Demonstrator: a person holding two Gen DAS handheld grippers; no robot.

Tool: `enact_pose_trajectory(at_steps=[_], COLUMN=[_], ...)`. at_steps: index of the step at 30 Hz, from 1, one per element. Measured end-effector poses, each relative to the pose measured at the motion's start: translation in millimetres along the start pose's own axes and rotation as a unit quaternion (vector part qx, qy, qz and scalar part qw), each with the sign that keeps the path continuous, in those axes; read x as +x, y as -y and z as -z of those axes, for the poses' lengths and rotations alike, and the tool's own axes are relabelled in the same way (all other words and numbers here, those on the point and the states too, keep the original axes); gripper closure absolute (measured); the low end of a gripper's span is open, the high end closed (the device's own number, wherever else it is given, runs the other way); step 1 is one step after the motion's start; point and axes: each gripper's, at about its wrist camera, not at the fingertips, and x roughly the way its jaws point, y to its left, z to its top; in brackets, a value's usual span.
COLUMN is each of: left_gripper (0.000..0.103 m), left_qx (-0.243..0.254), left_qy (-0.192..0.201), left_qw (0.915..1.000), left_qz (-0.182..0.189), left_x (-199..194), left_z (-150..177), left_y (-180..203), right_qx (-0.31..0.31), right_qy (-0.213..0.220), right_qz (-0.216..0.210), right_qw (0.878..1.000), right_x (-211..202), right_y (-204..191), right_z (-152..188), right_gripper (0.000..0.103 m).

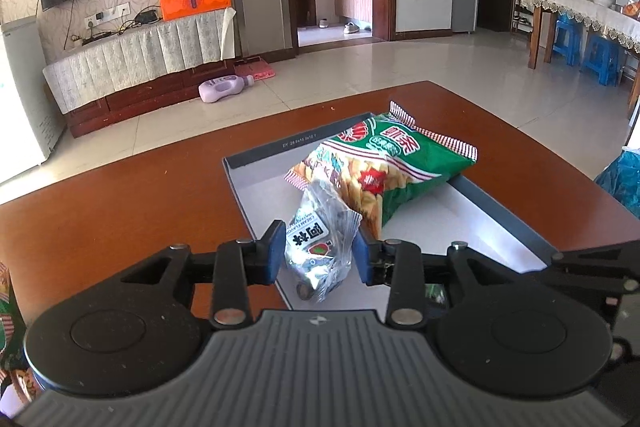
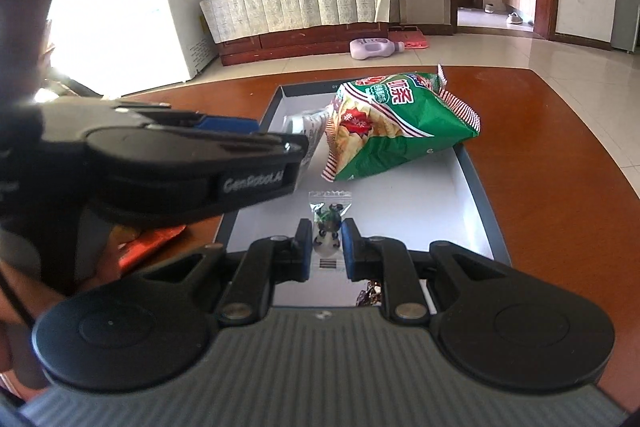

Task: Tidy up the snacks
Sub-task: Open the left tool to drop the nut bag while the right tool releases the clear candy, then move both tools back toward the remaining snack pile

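A shallow box (image 1: 500, 223) with a white floor and dark rim lies on the brown table; it also shows in the right wrist view (image 2: 472, 203). A green bag of fries snacks (image 1: 384, 163) leans across its far right rim, also seen from the right (image 2: 396, 123). My left gripper (image 1: 318, 251) is shut on a clear silver snack packet (image 1: 320, 247) and holds it over the box's near left part. My right gripper (image 2: 326, 245) is shut on a small clear packet with a panda print (image 2: 329, 223) above the box's near end.
The left gripper's body (image 2: 180, 163) crosses the right wrist view at the left. An orange-red packet (image 2: 148, 243) lies on the table under it. Another green bag (image 1: 8, 315) sits at the left edge. A blue bag (image 1: 624, 183) is beyond the table's right edge.
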Motion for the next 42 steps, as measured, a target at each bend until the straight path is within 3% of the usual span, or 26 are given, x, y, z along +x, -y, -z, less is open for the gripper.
enact_pose_trajectory(at_steps=[9, 13, 25, 32, 37, 42], left_gripper=[0.051, 0.046, 0.042, 0.029, 0.020, 0.014], left_qx=[-0.020, -0.016, -0.027, -0.047, -0.057, -0.052], left_qy=[-0.003, -0.003, 0.001, 0.008, 0.010, 0.016], left_qw=[0.9998, 0.9999, 0.9996, 0.9988, 0.9981, 0.9973], left_qz=[-0.004, -0.004, -0.006, -0.010, -0.024, -0.050], left_x=[-17, -23, -46, -69, -85, -107], left_z=[5, 5, 11, 19, 25, 31], left_y=[-3, 0, 5, 5, 4, 2], right_qx=[0.020, 0.008, -0.006, -0.019, -0.026, -0.039], right_qy=[0.000, 0.007, 0.013, 0.011, 0.011, 0.013], right_qz=[0.006, 0.008, 0.002, 0.000, -0.003, -0.013], right_qw=[1.000, 1.000, 1.000, 1.000, 1.000, 0.999], right_x=[3, -5, -25, -39, -48, -58], right_y=[1, -1, -8, -14, -17, -26], right_z=[1, 2, 1, 4, 8, 11], right_gripper=[0.081, 0.066, 0.065, 0.065, 0.055, 0.054])
